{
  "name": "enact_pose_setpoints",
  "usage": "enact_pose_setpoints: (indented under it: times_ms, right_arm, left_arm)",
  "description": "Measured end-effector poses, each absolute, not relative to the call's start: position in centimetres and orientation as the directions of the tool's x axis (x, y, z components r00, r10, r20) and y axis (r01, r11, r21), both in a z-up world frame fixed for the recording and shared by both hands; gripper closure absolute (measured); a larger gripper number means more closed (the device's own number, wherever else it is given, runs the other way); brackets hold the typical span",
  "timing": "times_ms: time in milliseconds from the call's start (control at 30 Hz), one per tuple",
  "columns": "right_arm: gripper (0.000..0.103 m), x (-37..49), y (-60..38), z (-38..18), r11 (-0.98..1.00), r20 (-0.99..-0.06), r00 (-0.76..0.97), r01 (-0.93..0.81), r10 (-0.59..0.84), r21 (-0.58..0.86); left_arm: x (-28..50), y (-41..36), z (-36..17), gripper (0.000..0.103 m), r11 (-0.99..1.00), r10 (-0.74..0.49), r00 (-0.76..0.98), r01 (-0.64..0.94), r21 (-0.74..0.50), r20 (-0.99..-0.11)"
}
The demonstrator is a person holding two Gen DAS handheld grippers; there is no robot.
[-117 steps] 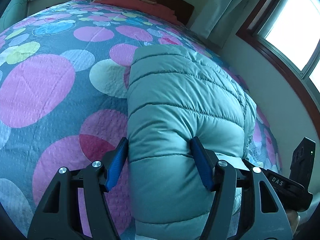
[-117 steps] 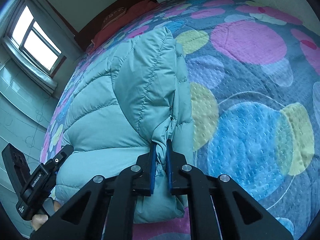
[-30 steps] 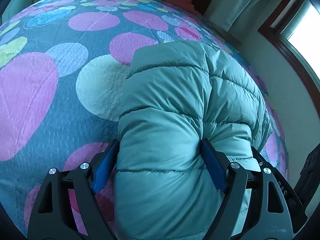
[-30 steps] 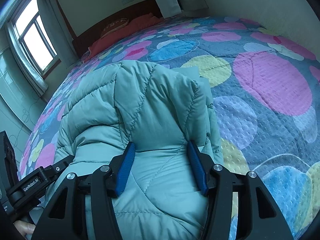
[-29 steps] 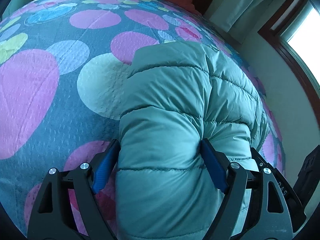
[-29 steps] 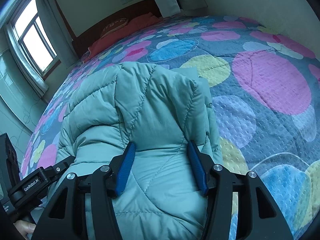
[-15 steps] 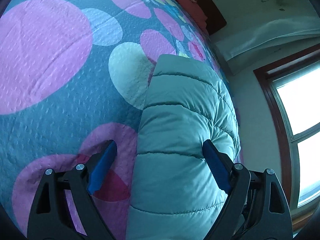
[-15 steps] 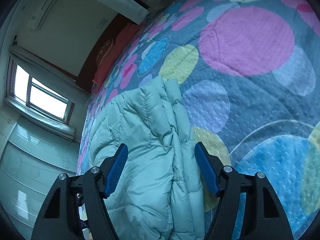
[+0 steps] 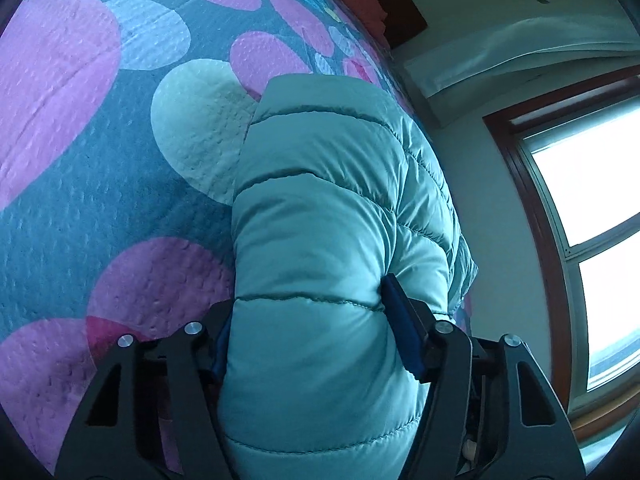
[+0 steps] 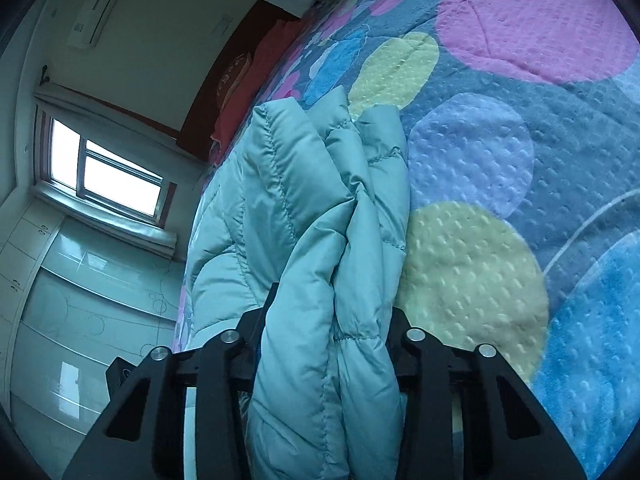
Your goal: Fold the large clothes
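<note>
My left gripper (image 9: 316, 336) pinches a thick roll of the teal puffer jacket (image 9: 332, 208), which lies bunched on the spotted bedspread (image 9: 80, 152); my right gripper (image 10: 328, 320) squeezes its gathered edge (slippery fabric), so I should carry both sides evenly.

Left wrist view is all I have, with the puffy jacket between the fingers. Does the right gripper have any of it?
Observer: Yes. The right gripper straddles a bunched edge of the jacket, its jaws pressed in on both sides.
Operator: One layer or several?
Observer: Several puffy folds, stacked together, run through its grip.
Operator: What lies beside that edge?
Observer: A yellow circle of the bedspread, on the right, partly tucked under the jacket.
</note>
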State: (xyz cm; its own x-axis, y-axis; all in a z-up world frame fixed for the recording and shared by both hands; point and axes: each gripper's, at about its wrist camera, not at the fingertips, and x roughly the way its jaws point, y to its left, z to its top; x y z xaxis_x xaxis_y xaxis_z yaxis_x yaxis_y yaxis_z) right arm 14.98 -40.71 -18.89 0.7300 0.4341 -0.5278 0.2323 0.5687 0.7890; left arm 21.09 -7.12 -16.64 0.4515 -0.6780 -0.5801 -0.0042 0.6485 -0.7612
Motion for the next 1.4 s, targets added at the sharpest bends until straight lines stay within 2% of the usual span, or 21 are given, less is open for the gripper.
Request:
enact_pose_setpoints:
  times_ms: [133,367,733,900,967,1033,1100,1200,1267,1367,1400]
  right_arm:
    - [0.073,15.9,-39.5,-17.8,0.574,-0.502,0.743,0.194,0.444,0.795]
    - [0.074,19.9,-35.3,-17.1,0.564,-0.46,0.723,0.118,0.515,0.817]
    - [0.074,25.0,-29.6,-18.9,0.558,-0.457,0.668,0.074,0.588,0.826]
    - [0.062,24.5,-31.7,-18.9,0.564,-0.483,0.641,0.092,0.597,0.821]
    - [0.05,24.3,-32.5,-18.7,0.568,-0.489,0.64,0.098,0.592,0.817]
    - [0.043,24.0,-33.5,-18.2,0.577,-0.495,0.651,0.105,0.576,0.81]
    - [0.041,25.0,-34.3,-18.3,0.577,-0.505,0.644,0.12,0.575,0.808]
    - [0.041,26.6,-34.5,-18.8,0.542,-0.492,0.624,0.127,0.607,0.831]
    - [0.043,27.7,-34.4,-19.1,0.53,-0.487,0.619,0.13,0.617,0.838]
    - [0.061,28.6,-33.6,-19.2,0.55,-0.497,0.624,0.127,0.602,0.826]
    - [0.062,29.0,-33.4,-19.3,0.547,-0.495,0.63,0.13,0.599,0.827]
  left_arm:
    - [21.4,-5.8,-15.5,0.048,0.631,-0.688,0.472,0.013,-0.776,-0.551]
    - [22.2,-2.6,-13.7,0.048,0.65,-0.642,0.553,0.026,-0.76,-0.53]
    - [23.0,1.8,-16.4,0.047,0.652,-0.591,0.587,-0.057,-0.756,-0.553]
    - [22.8,3.3,-16.7,0.044,0.636,-0.613,0.568,-0.059,-0.77,-0.55]
    - [22.9,4.4,-16.6,0.04,0.627,-0.612,0.571,-0.07,-0.775,-0.547]
    - [23.6,5.1,-16.4,0.031,0.627,-0.604,0.581,-0.078,-0.775,-0.546]
    - [24.5,5.5,-16.6,0.03,0.638,-0.596,0.573,-0.086,-0.765,-0.562]
    - [25.8,5.8,-17.5,0.03,0.612,-0.62,0.554,-0.102,-0.784,-0.556]
    - [26.4,5.6,-17.5,0.035,0.616,-0.619,0.555,-0.098,-0.782,-0.557]
    - [27.7,4.9,-17.1,0.04,0.642,-0.6,0.557,-0.093,-0.761,-0.574]
    - [28.2,4.8,-17.1,0.041,0.648,-0.592,0.561,-0.096,-0.756,-0.579]
